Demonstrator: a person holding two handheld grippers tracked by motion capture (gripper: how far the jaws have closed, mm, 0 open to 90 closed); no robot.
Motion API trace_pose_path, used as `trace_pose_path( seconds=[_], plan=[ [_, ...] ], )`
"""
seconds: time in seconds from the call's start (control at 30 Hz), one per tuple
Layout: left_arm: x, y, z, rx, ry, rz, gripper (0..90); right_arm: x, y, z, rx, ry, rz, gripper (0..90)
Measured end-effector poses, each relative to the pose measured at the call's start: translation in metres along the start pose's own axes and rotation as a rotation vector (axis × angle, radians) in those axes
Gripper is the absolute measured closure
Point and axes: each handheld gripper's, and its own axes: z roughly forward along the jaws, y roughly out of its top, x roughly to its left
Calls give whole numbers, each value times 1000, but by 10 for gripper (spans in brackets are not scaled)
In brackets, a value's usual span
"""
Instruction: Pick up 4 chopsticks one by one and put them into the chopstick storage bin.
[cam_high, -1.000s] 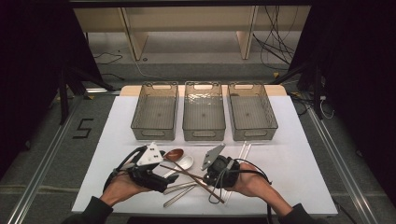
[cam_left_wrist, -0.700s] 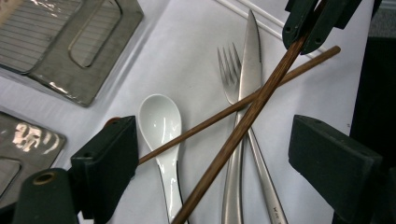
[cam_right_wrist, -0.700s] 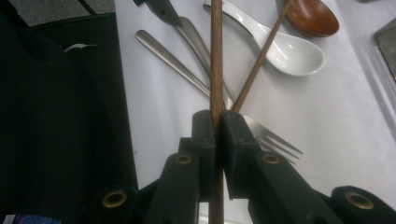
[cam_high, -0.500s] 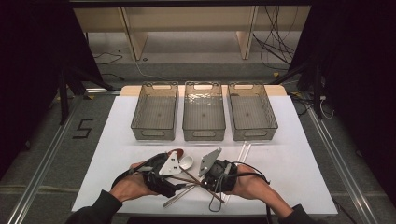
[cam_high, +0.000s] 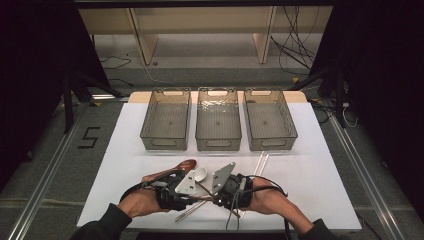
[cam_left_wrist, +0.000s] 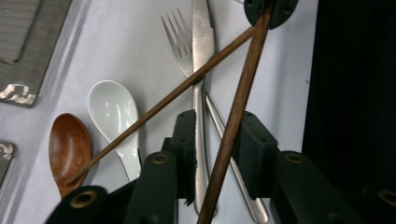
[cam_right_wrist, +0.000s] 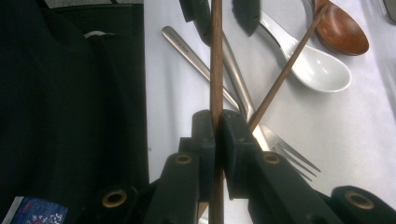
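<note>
At the table's near edge, the right gripper (cam_right_wrist: 216, 135) pinches a wooden chopstick (cam_right_wrist: 216, 70) between its jaws; the left gripper (cam_left_wrist: 217, 135), jaws just closing, straddles it without pressing; beyond lie a fork (cam_left_wrist: 180, 42) and white spoon (cam_left_wrist: 112, 109)

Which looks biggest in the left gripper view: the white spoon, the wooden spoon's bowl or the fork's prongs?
1. White spoon
2. Wooden spoon's bowl
3. Fork's prongs
The fork lies farther from the camera, so its true size is unsure.
</note>
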Motion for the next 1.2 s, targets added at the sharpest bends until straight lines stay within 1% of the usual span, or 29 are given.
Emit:
trace_pose_path(
  seconds=[0.03,0.1,0.17,0.2,0.23,0.3,0.33,0.37,0.4,0.43,0.47,0.5,0.53,0.57,0.6,0.63,0.67,0.7,0.77,0.83,0.9,0.93,1.0,1.1,1.2],
  plan=[
    [0,0,0,1,-2,2,733,0,0,0,0,-2,-3,847],
    [-1,0,2,0,-15,-4,756,0,0,0,2,-6,-5,846],
    [-2,-1,2,7,-29,4,772,0,0,0,2,-7,-17,844],
    [-2,-1,3,9,-35,9,795,1,0,1,9,-24,-27,828],
    [-2,-1,3,14,-48,20,795,1,0,1,9,-24,-27,828],
    [-5,0,5,18,-66,35,830,1,0,1,10,-46,-24,795],
    [-5,0,5,20,-68,33,840,-1,0,-1,5,-50,-19,781],
    [-5,0,4,35,-72,39,842,-3,-1,-2,0,-42,-13,774],
    [-5,0,4,41,-77,27,844,-4,-2,-4,-4,-41,2,746],
    [-4,-1,2,44,-75,22,845,-5,-2,-6,-5,-50,8,686],
    [-3,-3,1,39,-75,4,845,-6,-3,-9,-11,-60,25,641],
    [0,-5,0,40,-65,-10,845,-11,-6,-17,-55,-69,63,574],
    [2,-6,-1,39,-46,-26,845,-14,-7,-21,-80,-75,79,542],
    [6,-8,-2,36,-38,-47,845,-14,-7,-21,-80,-75,79,542],
    [9,-10,-3,30,-21,-66,845,-17,-9,-27,-98,-123,124,481],
    [12,-13,-4,32,-12,-85,845,-19,-11,-30,-106,-147,143,460],
    [16,-15,-4,34,1,-107,845,-19,-11,-30,-106,-147,143,460],
    [19,-17,-5,36,16,-129,845,-21,-13,-33,-124,-163,167,434],
    [25,-23,-6,24,46,-193,845,-24,-18,-37,-169,-196,217,402],
    [32,-27,-8,12,77,-260,844,-25,-21,-39,-197,-231,259,377],
    [38,-30,-11,-3,92,-317,844,-25,-25,-39,-221,-256,298,366],
    [40,-32,-13,-14,97,-332,844,-24,-26,-39,-233,-263,323,366],
    [44,-35,-16,-38,111,-389,843,-23,-30,-37,-230,-273,345,360],
    [50,-39,-18,-47,138,-439,843,-22,-37,-31,-216,-262,377,339],
    [56,-42,-20,-56,158,-482,843,-21,-43,-24,-202,-248,412,315]
  ],
)
